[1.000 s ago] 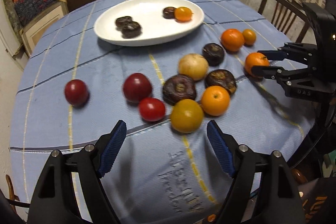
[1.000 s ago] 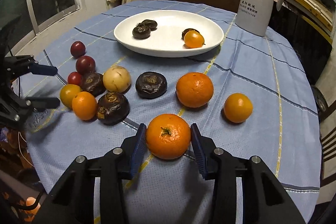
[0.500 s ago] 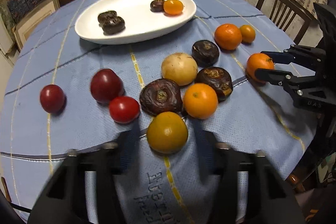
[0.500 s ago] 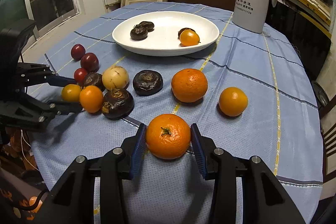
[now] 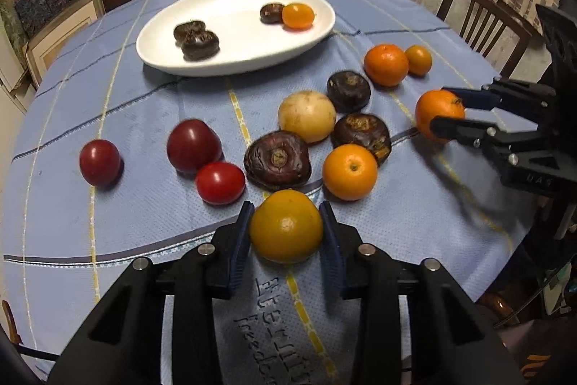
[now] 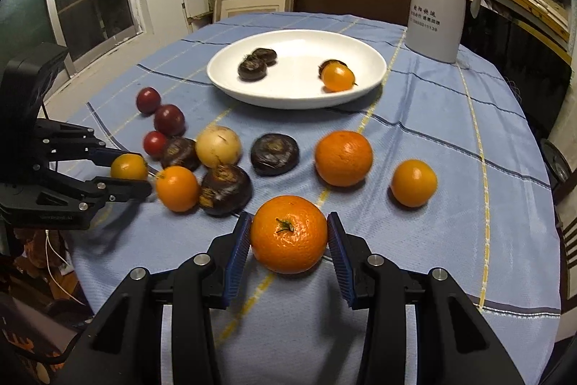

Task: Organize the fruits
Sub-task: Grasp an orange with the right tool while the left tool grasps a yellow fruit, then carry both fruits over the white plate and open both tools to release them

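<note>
My left gripper (image 5: 286,210) is shut on a yellow-orange round fruit (image 5: 286,233) at the near edge of the fruit cluster; its blue pads press both sides. From the right wrist view the same gripper (image 6: 131,170) grips that fruit (image 6: 128,166) at the left. My right gripper (image 6: 289,221) is shut on a stemmed orange (image 6: 288,240) low over the blue cloth, and in the left wrist view the right gripper (image 5: 441,107) holds that orange (image 5: 436,112) at the right. A white plate (image 5: 234,24) at the back holds three dark chestnut-like fruits and a small orange one.
Loose on the cloth lie three red tomatoes (image 5: 193,145), a pale round fruit (image 5: 306,116), dark brown fruits (image 5: 277,159) and oranges (image 5: 349,172). A white thermos jug (image 6: 438,20) stands behind the plate. A wooden chair (image 5: 479,20) stands beyond the table's right edge.
My left gripper moved forward to the yellow-orange fruit and shut on it. The right gripper keeps its hold on the orange and has barely moved.
</note>
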